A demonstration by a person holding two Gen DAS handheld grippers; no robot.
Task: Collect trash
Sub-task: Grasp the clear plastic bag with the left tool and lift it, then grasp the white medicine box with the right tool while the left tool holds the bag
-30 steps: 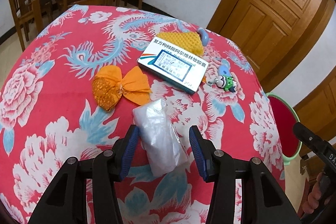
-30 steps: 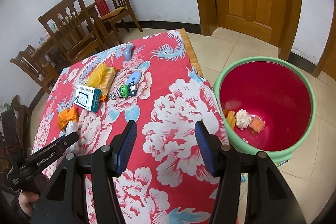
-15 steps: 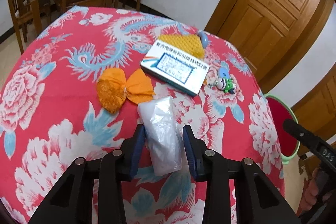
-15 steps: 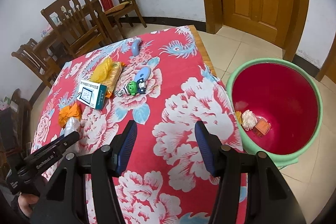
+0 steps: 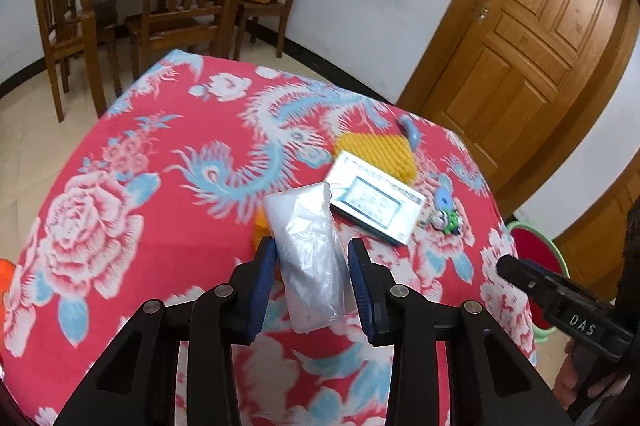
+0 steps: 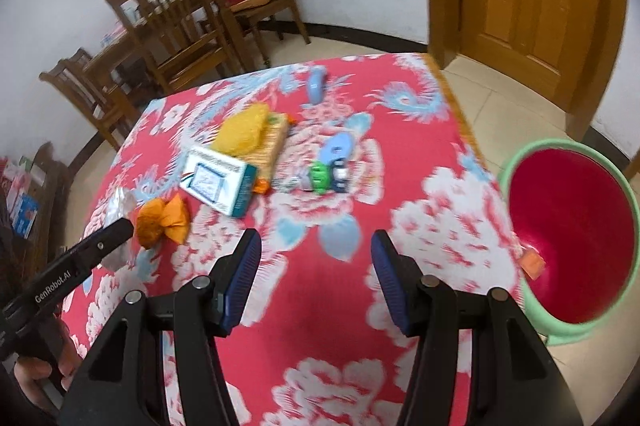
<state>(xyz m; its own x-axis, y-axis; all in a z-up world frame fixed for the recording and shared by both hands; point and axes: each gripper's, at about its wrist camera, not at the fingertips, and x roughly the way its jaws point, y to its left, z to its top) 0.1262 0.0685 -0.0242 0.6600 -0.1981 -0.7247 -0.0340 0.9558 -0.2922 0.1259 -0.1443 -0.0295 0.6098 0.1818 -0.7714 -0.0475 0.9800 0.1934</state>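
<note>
While the left gripper (image 5: 312, 262) clamps the plastic bag (image 5: 308, 258) between its jaws, a box (image 5: 374, 202) lies beyond. The right gripper (image 6: 316, 274) stands half-open, with only cloth (image 6: 316, 326) between.

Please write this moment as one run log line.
left gripper: shut on clear plastic bag, lifted above tablecloth | right gripper: open, empty | bin: beside table, some trash inside
</note>
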